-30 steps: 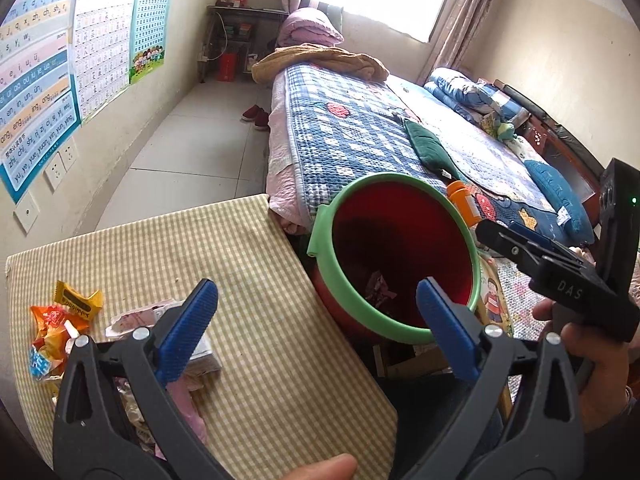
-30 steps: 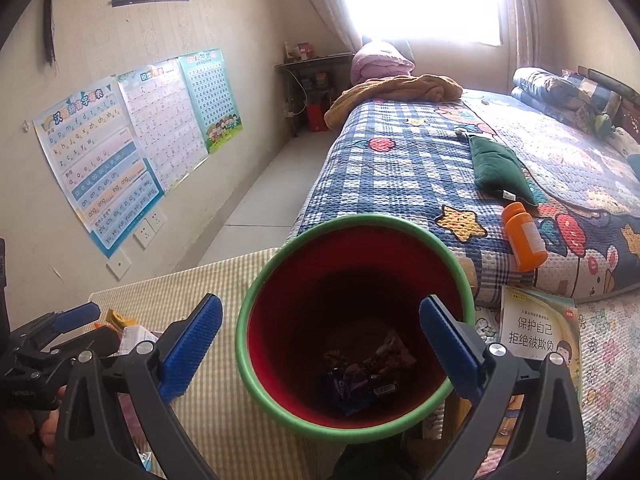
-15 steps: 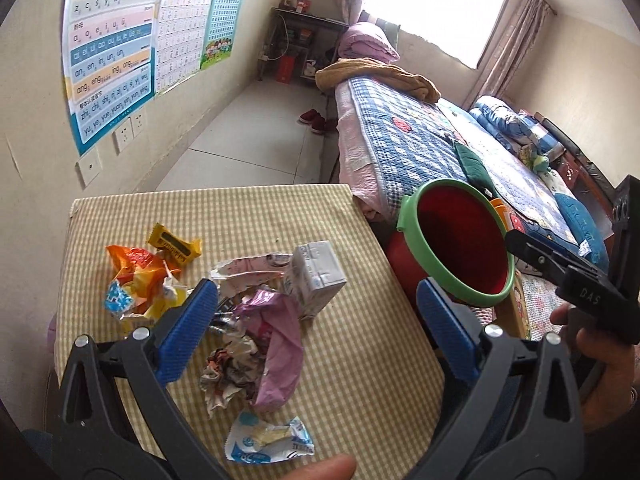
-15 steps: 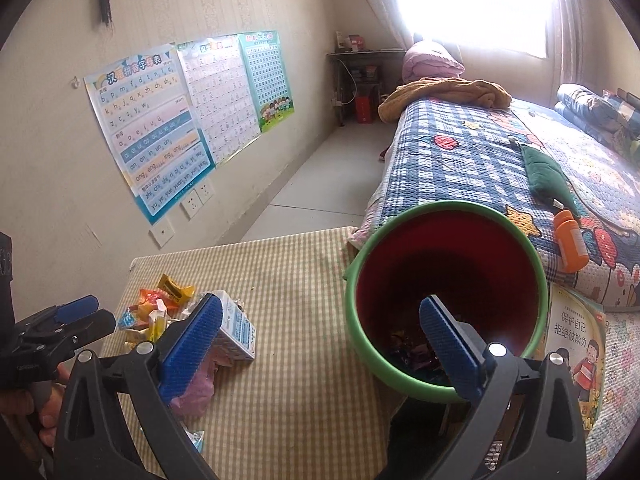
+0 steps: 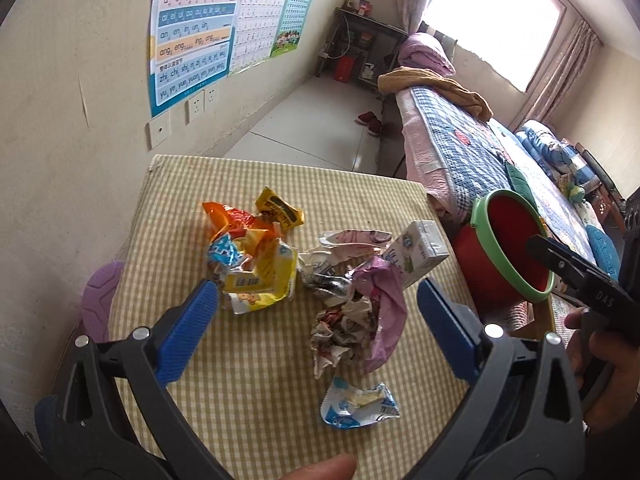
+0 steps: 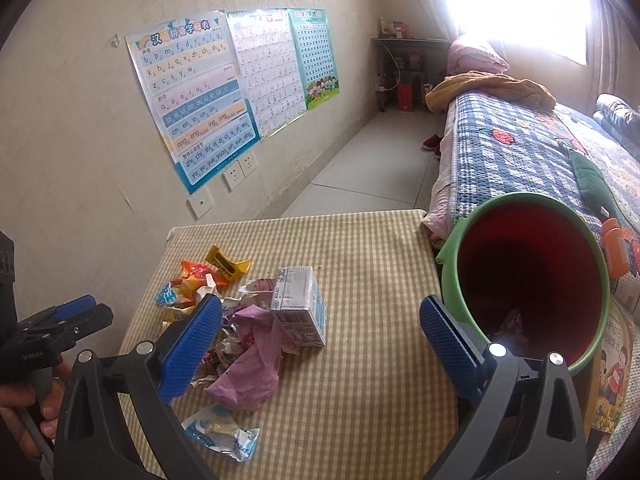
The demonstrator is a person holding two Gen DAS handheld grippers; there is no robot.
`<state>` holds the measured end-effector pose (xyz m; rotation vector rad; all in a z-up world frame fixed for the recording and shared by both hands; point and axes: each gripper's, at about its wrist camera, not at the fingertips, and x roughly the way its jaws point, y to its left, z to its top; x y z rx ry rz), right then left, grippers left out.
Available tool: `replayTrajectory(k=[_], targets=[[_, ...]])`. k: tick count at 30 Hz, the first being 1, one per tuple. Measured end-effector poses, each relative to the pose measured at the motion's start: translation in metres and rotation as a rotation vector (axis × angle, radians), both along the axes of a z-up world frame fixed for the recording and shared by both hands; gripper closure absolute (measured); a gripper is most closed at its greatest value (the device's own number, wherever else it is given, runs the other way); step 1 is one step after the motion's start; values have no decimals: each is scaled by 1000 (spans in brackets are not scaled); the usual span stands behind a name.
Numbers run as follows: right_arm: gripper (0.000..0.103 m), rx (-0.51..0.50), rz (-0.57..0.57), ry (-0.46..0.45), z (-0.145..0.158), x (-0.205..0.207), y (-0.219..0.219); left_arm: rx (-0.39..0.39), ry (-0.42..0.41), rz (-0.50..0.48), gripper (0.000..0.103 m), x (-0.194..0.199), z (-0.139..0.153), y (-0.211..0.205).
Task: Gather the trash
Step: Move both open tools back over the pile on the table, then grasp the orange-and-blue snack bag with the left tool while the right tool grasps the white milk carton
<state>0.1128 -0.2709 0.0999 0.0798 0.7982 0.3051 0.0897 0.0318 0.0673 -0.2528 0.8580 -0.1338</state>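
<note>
Trash lies heaped on a checked tablecloth [image 5: 248, 392]: a white milk carton [image 5: 416, 254] [image 6: 298, 306], a pink plastic bag [image 5: 386, 312] [image 6: 250, 368], crumpled paper [image 5: 340, 332], yellow and orange snack wrappers [image 5: 256, 256] [image 6: 200, 280] and a blue-white wrapper [image 5: 358, 404] [image 6: 220, 434]. A red bin with a green rim [image 5: 510, 248] [image 6: 528, 280] stands off the table's right edge, with a little trash at its bottom. My left gripper [image 5: 316, 326] is open above the heap. My right gripper [image 6: 320, 346] is open between heap and bin.
A bed with a blue checked quilt [image 6: 520, 152] runs behind the bin. An orange bottle [image 6: 616, 250] and a children's book [image 6: 612, 368] lie beside the bin. Posters [image 6: 192, 92] hang on the left wall. A purple stool [image 5: 100, 296] shows left of the table.
Both grippers have swung left, away from the bin's mouth and back over the table. The trash heap has come into view under them. Both stay open and empty.
</note>
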Motion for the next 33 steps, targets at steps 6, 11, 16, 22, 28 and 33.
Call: replayTrajectory(k=[6, 11, 16, 22, 28, 33], targets=[[7, -8, 32, 37, -18, 8, 21, 0, 46, 69, 6, 1, -19, 31], [7, -19, 53, 65, -32, 16, 33, -3, 84, 94, 6, 10, -35, 45], [7, -28, 56, 86, -44, 27, 41, -5, 110, 93, 6, 24, -50, 48], [7, -39, 65, 109, -58, 42, 50, 2, 135, 101, 6, 50, -67, 50], [8, -52, 70, 132, -73, 60, 60, 60, 167, 102, 6, 80, -84, 52], [13, -64, 60, 155, -87, 73, 63, 88, 204, 87, 10, 102, -102, 55]])
